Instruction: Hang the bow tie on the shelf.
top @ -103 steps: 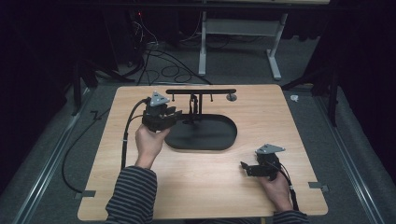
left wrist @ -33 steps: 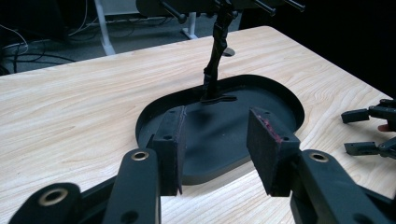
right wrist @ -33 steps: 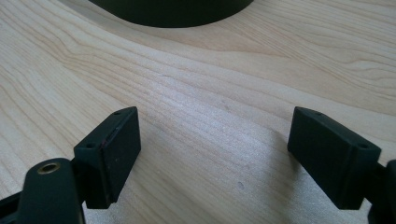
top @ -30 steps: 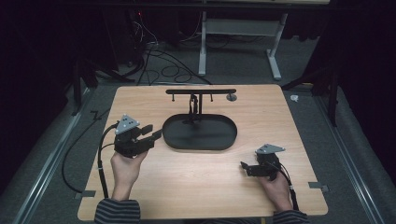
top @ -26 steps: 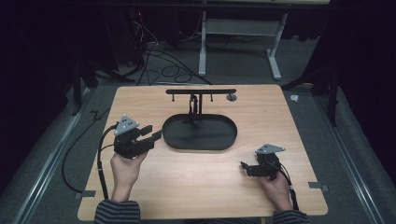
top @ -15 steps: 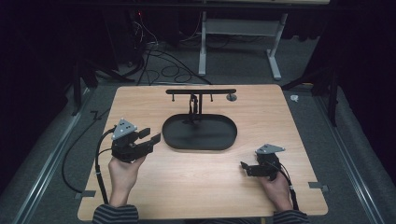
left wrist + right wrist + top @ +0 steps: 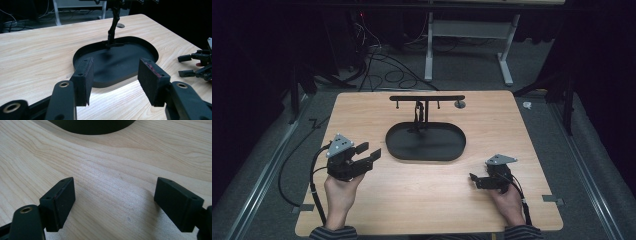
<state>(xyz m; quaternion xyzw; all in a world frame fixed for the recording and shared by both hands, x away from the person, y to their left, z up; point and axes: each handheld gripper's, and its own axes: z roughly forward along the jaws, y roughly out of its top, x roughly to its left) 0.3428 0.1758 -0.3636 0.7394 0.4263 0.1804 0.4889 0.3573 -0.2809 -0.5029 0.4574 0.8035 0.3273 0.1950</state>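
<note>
One wooden table point(image 7: 422, 200) is seen in the high view, and on it one black oval tray point(image 7: 426, 142) is placed at the centre of the frame. From the far rim of the tray one black upright post point(image 7: 418, 112) rises, and it is topped by one horizontal crossbar point(image 7: 427, 98). Below the bar two short pegs can be counted. One small round grey disc point(image 7: 459, 104) is set in the tabletop just right of the bar's right end.

Two grippers are counted, each held in one hand. The left gripper point(image 7: 368, 152) is found at the lower left of the high view, just left of the tray and apart from it, with its jaws pointed toward the tray's left end. Its jaws have just been opening; they are spread wide and nothing is held between them. In the left gripper view the gap between the pads point(image 7: 83, 80) is occupied only by bare wood and the near rim of the tray point(image 7: 117, 62), which is seen at the centre of that frame.

The right gripper point(image 7: 474, 180) is found at the lower right of the high view, resting low on the table, well apart from the tray. In the right gripper view its two jaws are spread wide at the lower corners of the frame, with nothing gripped and only wood grain between them; the tray's edge point(image 7: 92, 126) is cut off at the top of that frame.

One grey three-cornered plate is carried on each gripper, two in all.
</note>
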